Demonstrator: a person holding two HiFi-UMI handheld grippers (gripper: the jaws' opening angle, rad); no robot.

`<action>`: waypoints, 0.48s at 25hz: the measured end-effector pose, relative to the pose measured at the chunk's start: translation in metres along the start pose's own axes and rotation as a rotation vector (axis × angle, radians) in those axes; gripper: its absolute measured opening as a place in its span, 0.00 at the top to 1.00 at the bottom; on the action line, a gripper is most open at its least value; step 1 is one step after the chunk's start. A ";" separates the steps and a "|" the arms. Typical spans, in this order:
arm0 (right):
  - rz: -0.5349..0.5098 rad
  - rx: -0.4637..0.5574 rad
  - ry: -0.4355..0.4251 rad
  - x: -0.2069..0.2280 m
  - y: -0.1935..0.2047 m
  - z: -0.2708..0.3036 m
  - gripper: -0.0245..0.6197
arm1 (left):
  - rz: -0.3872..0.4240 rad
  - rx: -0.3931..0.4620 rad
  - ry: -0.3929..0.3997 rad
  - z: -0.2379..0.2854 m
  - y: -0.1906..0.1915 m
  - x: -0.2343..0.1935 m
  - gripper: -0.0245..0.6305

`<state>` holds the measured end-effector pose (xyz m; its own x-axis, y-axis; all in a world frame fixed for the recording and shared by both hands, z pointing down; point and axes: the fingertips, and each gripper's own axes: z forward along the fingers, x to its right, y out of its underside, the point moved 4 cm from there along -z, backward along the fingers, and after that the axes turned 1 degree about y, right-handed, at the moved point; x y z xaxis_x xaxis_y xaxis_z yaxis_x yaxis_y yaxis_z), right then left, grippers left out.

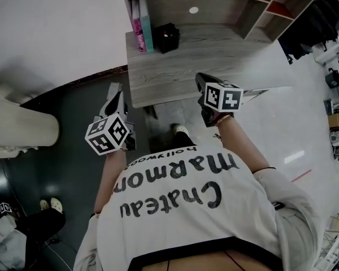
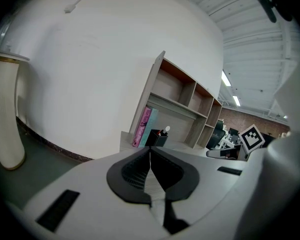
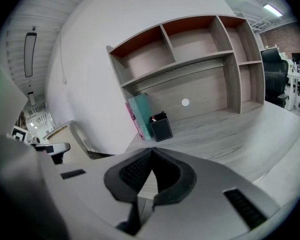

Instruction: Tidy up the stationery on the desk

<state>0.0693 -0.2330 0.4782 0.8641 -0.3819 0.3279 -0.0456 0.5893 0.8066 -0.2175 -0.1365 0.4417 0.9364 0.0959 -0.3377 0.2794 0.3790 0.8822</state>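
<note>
- Your left gripper [image 2: 150, 150] has its jaws pressed together tip to tip, with nothing between them.
- Your right gripper [image 3: 151, 150] is the same: the jaws lie flat against each other and hold nothing.
- Both pairs of jaws point toward the bench [image 1: 214, 55].
- In the head view, the right jaws show over the bench's near edge. The left jaws sit just off its near left corner, over the dark floor [image 1: 73, 100].
- The black pen holder [image 3: 161, 127] stands upright almost straight ahead of each pair of jaws. It is well apart from both, at the far left of the bench.
- A few small tips, one of them red, stick up above the holder's rim. They are too small to tell what they are.
- Just left of the holder, as seen from the jaws, a teal book [image 3: 142, 115] stands on end.
- A pink book [image 3: 133, 120] stands against the teal book's far side, nearest the white wall [image 2: 90, 74].
- Beyond the holder and books, ahead of and above the jaws, a wooden shelf unit [image 3: 200, 59] rises from the back of the bench.
- Each gripper view shows the other gripper's marker cube off to the side, well apart from its own jaws.
</note>
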 end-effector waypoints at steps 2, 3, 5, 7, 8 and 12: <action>0.010 0.007 -0.002 0.000 -0.003 0.000 0.95 | -0.003 0.003 -0.004 -0.001 -0.001 -0.001 0.94; 0.015 0.008 -0.008 -0.001 -0.004 0.001 0.95 | -0.003 0.005 -0.007 -0.001 -0.001 -0.002 0.94; 0.019 -0.002 -0.021 -0.004 -0.003 0.004 0.95 | -0.005 0.010 -0.013 -0.003 -0.003 -0.004 0.94; 0.014 -0.013 -0.029 -0.008 -0.002 0.005 0.95 | -0.006 0.016 -0.017 -0.005 -0.004 -0.005 0.94; 0.008 -0.015 -0.027 -0.008 -0.002 0.005 0.95 | -0.005 0.018 -0.018 -0.005 -0.005 -0.005 0.94; -0.003 -0.018 -0.020 -0.009 -0.004 0.009 0.95 | -0.006 0.022 -0.018 -0.006 -0.008 -0.007 0.94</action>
<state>0.0577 -0.2381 0.4766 0.8538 -0.3978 0.3358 -0.0340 0.6011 0.7985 -0.2279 -0.1349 0.4355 0.9382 0.0774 -0.3374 0.2895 0.3589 0.8873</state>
